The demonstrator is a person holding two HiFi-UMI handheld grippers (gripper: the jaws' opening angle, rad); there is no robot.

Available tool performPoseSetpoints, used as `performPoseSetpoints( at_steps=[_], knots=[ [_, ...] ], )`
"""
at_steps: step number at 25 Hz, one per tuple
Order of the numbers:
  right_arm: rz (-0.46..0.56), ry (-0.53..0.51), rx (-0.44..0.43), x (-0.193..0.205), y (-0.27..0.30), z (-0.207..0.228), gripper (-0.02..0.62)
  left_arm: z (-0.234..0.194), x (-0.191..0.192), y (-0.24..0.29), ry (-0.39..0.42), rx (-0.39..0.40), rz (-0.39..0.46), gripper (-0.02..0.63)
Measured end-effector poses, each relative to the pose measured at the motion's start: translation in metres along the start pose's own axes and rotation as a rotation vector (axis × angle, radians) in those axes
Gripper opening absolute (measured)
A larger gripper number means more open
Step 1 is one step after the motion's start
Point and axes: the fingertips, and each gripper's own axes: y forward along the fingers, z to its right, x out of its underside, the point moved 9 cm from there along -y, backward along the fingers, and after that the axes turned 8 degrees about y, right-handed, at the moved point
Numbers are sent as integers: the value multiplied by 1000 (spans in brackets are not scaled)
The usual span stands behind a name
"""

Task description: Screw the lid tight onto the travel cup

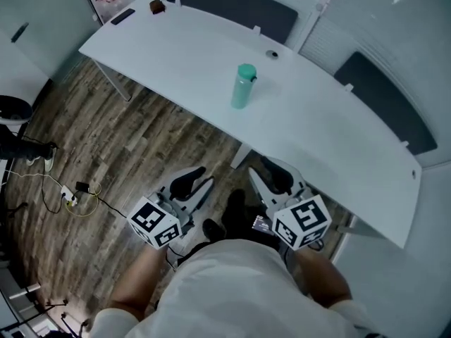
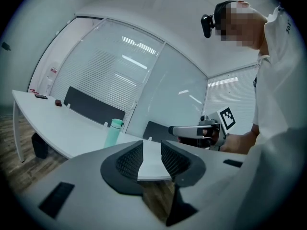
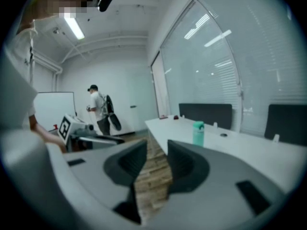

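Currently the mint-green travel cup stands upright on the white bench with its lid on top; its contents cannot be seen. Left claw: released, jaws partly apart and empty, over the wood floor, well short of the cup. Right claw: likewise released and empty.

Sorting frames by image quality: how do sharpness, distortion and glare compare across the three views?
Head view: evenly lit, the travel cup crisp, the table edge bowed. Left gripper view: strong fisheye, dark corners, bright glare streaks on the glass wall. Right gripper view: softest, blurred throughout, corners dark too.
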Motion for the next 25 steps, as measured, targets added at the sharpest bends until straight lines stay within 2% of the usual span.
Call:
performPoseSetpoints(
  at_steps=[6, 16, 20, 25],
  knots=[
    [1, -15, -5, -12, 26, 39, 133, -25, -6, 40, 30, -17, -24, 121],
    [-9, -22, 12, -28, 52, 111, 147, -52, -9, 121, 34, 11, -54, 143],
    [-29, -11, 30, -28, 65, 122, 155, -67, -4, 136, 40, 22, -87, 161],
    [-72, 4, 50, -26, 86, 126, 178, -101, 2, 151, 41, 75, -120, 187]
  ],
)
